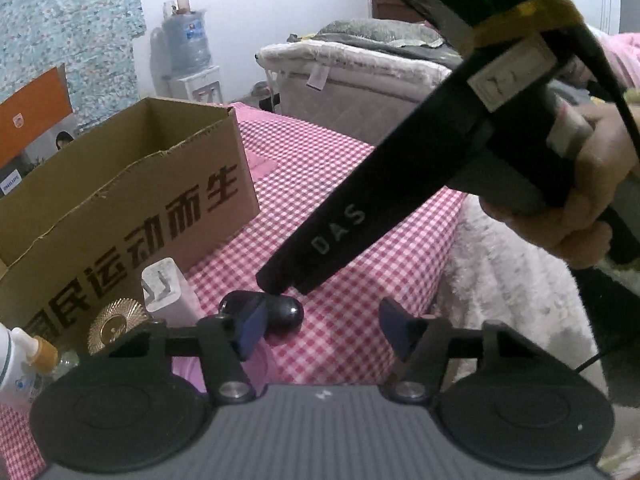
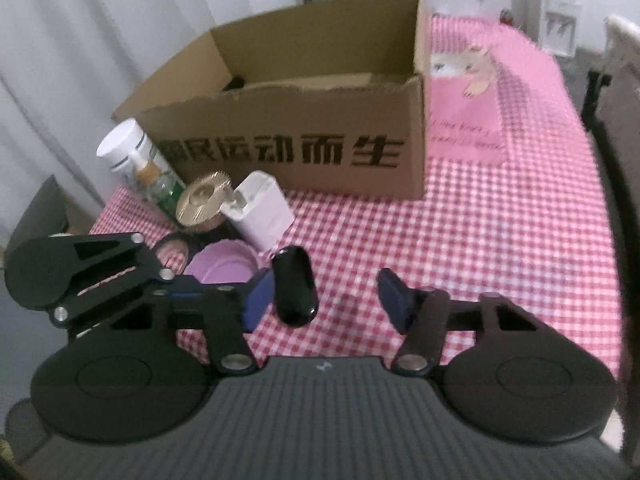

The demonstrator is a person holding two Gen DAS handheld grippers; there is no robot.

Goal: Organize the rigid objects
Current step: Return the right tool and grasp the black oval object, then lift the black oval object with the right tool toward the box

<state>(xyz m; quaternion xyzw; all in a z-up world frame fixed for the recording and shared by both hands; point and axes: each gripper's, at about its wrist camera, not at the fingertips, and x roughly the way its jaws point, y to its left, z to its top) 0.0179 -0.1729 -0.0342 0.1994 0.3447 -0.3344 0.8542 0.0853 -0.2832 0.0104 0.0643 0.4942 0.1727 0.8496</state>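
While a glossy black oval case lies on the pink-checked worktop, both tools hang close over it. From the right wrist view the case lies between the blue pads of the right gripper, close against the left pad and well clear of the other, so those jaws stand apart and grasp nothing. From the left wrist view the same case sits just past the left pad of the left gripper, partly hidden by it; these jaws also stand parted, with only checked cloth in the gap. No earlier picture is given, so nothing can be said of how either pair came to this width. Just beside the case lies a lilac round lid, and next to that a small round compact. Behind them stand a white plug adapter, a gold ribbed disc, a clear bottle with a pump top and a white capped bottle. An open cardboard box with bold black printed characters on its front stands further back on the worktop, with something dark inside that is too small to tell. A pink printed panel with a cartoon animal lies to the right of the box. A person's hand grips the right tool's handle, seen from the left wrist.
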